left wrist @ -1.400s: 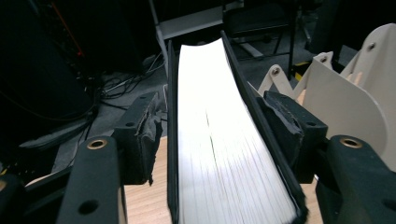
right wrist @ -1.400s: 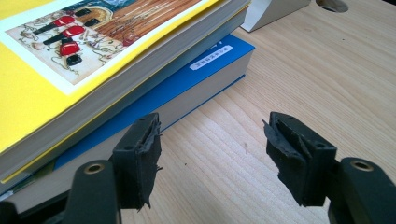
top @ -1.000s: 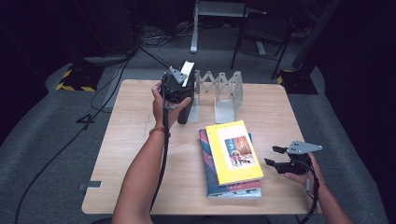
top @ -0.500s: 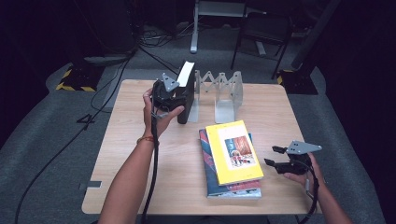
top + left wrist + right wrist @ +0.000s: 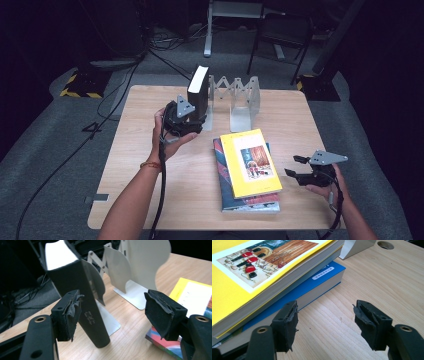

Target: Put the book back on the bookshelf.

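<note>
standing upright against the rack [image 5: 140, 272], black book [image 5: 85, 302] sits between the left gripper [image 5: 112, 315] jaws, nearer the left pad; jaws wide, just been opening, pads clear.

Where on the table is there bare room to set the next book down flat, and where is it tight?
Bare wood lies left of the book stack, from the left tool down to the table's near edge, and right of the metal book rack. It is crowded where the black book stands at the rack, and between the stack and the right tool.
</note>
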Tool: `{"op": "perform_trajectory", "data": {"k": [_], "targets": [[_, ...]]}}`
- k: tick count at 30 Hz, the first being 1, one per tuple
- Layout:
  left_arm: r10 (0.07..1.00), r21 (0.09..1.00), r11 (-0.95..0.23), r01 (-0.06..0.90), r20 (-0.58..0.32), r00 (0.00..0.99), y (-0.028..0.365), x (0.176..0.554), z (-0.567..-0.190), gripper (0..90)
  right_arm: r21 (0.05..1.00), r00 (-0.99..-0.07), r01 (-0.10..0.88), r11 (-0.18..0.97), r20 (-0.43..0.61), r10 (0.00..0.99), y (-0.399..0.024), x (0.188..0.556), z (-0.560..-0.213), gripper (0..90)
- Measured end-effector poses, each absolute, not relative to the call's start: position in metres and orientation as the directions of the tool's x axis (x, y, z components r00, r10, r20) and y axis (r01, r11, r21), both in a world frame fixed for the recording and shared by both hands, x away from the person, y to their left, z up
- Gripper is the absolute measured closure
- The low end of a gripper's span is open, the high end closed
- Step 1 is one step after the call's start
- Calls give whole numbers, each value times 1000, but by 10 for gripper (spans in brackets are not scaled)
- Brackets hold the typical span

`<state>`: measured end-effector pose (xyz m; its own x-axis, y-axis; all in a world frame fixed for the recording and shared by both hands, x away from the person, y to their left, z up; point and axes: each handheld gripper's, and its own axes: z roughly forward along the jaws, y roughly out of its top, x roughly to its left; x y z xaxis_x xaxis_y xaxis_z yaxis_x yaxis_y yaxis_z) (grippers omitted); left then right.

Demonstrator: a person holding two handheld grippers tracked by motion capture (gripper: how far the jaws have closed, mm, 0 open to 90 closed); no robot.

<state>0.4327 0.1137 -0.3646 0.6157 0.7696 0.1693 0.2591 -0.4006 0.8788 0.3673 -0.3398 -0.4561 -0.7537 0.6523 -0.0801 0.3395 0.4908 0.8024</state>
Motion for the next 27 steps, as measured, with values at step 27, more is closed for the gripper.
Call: {"op": "perform_trajectory", "data": {"k": [27], "targets": [[629,772,-549,322,127,767,106,372,-449,284,832,-804,290,472,-56,592,-328,352,-436,355]]}}
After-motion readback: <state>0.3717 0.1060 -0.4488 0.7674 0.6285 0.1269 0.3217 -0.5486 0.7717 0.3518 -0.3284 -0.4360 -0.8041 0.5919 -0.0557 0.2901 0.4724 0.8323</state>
